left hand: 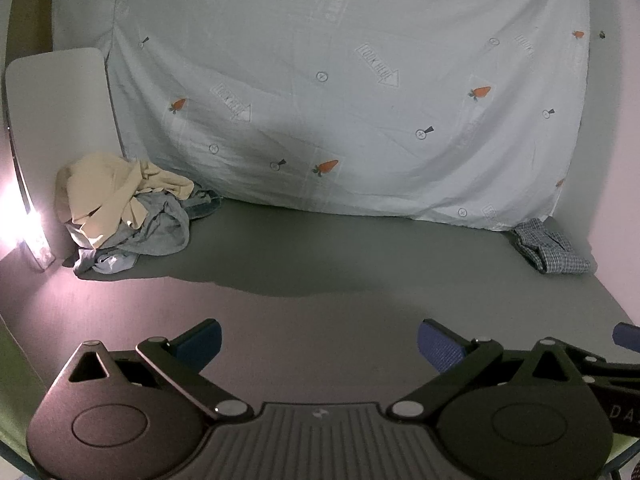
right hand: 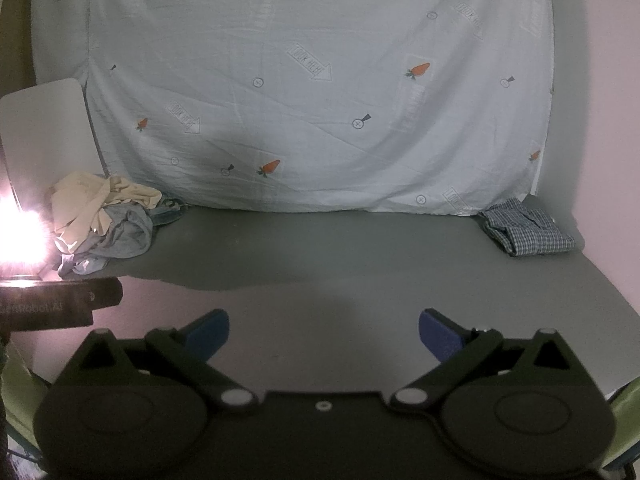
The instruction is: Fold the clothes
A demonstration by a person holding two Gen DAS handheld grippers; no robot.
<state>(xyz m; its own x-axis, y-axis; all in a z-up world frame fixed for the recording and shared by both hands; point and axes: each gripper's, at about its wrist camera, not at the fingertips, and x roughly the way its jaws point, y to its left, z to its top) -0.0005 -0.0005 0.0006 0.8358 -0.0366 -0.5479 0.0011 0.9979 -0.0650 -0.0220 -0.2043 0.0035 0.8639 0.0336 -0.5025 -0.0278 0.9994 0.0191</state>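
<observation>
Gaping wide, empty: L gripper [left hand: 319,342] & R gripper [right hand: 324,334] over smooth grey tabletop [right hand: 320,248]; crumpled clothes heap [left hand: 128,212] far-left.

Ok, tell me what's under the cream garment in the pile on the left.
Under the cream garment lies a crumpled grey-blue garment, with a pale blue piece at the front and a bit of denim behind. Anything deeper in the pile is covered.

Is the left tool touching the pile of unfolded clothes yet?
Apart. In the left wrist view the left tool hangs open over bare grey tabletop, with the pile of clothes far off at the back left corner.
</observation>
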